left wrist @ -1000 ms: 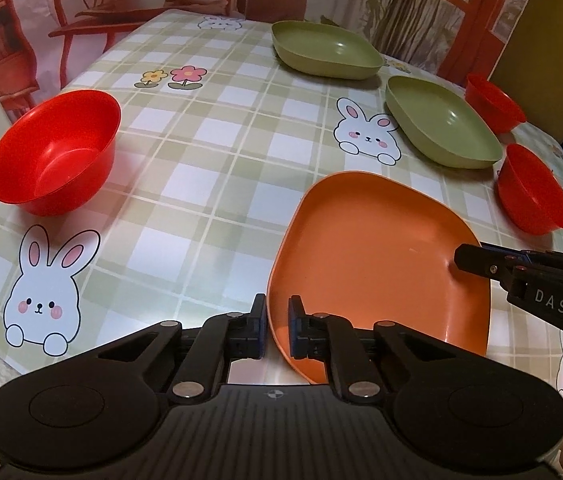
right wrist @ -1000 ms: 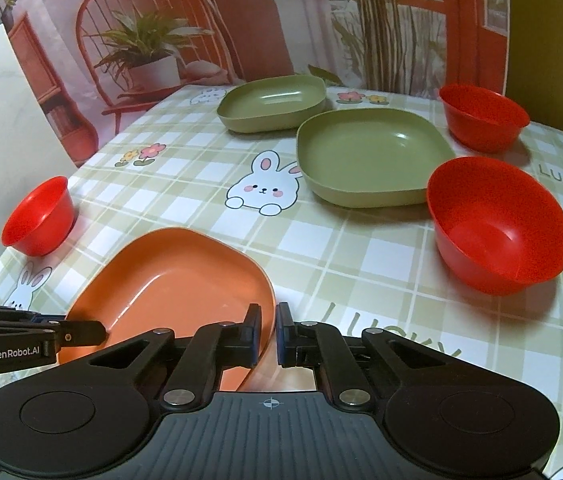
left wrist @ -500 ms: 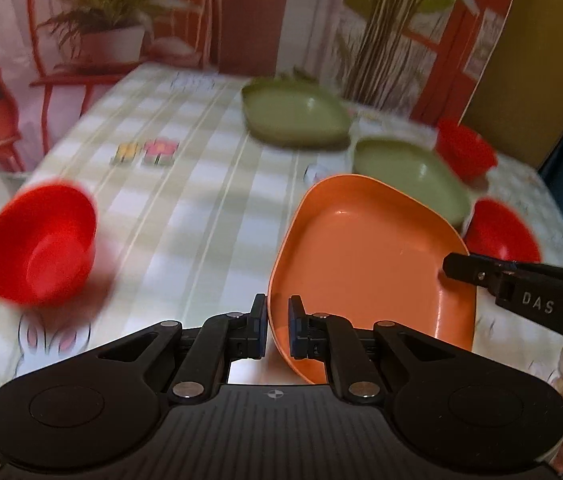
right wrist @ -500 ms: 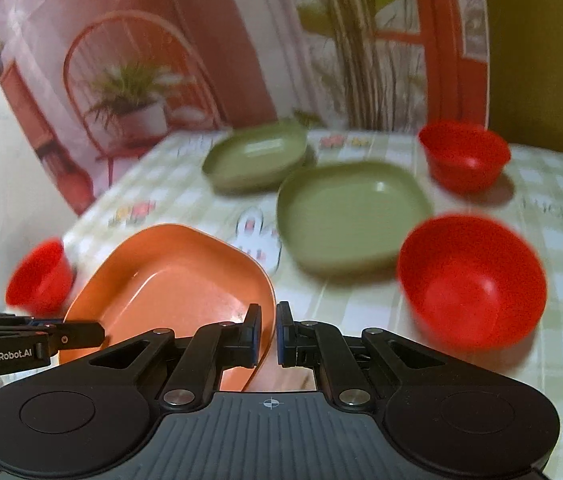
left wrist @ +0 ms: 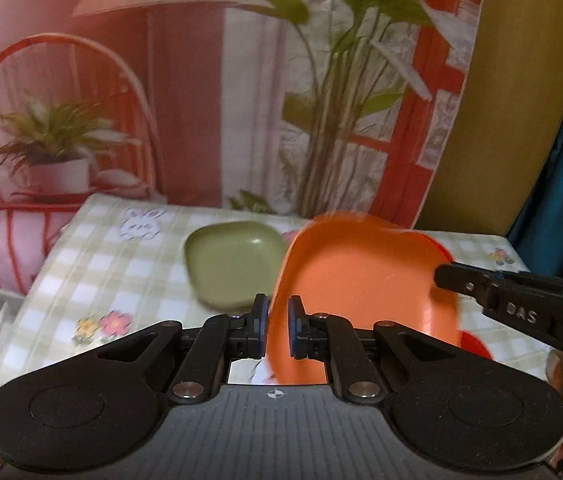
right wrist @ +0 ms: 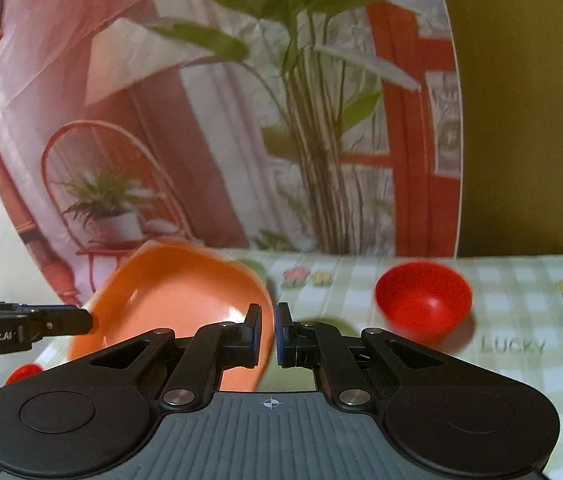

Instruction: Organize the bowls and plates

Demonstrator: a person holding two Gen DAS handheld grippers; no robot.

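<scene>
An orange plate point(left wrist: 361, 292) hangs tilted above the tabletop point(left wrist: 93, 276), pinched at opposite rims by the left hand-held gripper point(left wrist: 277, 330) and right hand-held gripper point(right wrist: 268, 332), likely for stacking on the green plate point(left wrist: 233, 264) nearby. A red bowl point(right wrist: 423, 298) waits.

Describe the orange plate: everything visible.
The orange plate is a rounded-square dish with a raised rim, smooth and matte, plastic by its look, and nothing in it. It is held up off the checked tablecloth, tilted with its far edge raised, its outline blurred. The left claw is shut on its near left rim, and the right claw is shut on the opposite rim. Nothing else touches it. It hides part of a green plate behind it.
</scene>
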